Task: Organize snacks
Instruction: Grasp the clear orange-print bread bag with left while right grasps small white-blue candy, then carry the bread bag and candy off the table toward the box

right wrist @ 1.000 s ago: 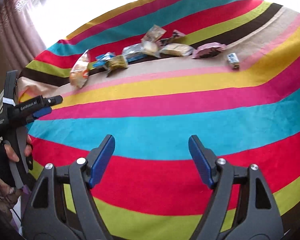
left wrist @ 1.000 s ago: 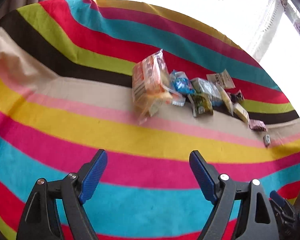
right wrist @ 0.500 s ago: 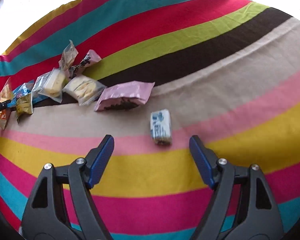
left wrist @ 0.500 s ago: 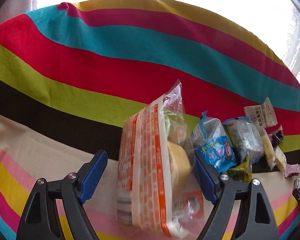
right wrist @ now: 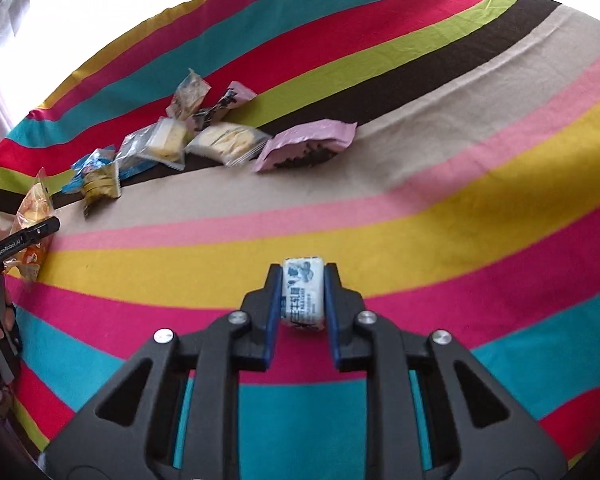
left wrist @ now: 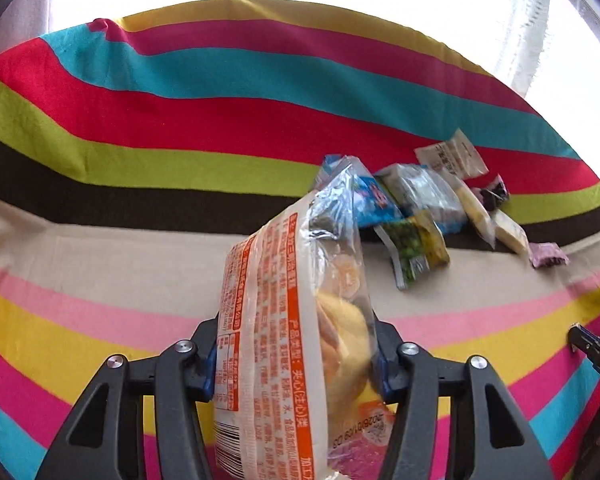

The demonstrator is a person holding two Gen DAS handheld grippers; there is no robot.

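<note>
Snacks gripped in both grippers over the striped cloth (right wrist: 480,184).
Left gripper (left wrist: 294,354) had just closed on the orange-printed bread bag (left wrist: 284,320); right gripper (right wrist: 302,294) had just clamped the small blue-and-white packet (right wrist: 303,292).

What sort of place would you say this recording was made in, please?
Probably a home room: a striped cloth covers the surface, packaged snacks lie scattered on it, and a curtain hangs by a bright window behind.

Bottom of the orange-printed bread bag (left wrist: 268,360) cut off by the frame edge; print on the small blue-white packet (right wrist: 303,292) too blurred to read
</note>
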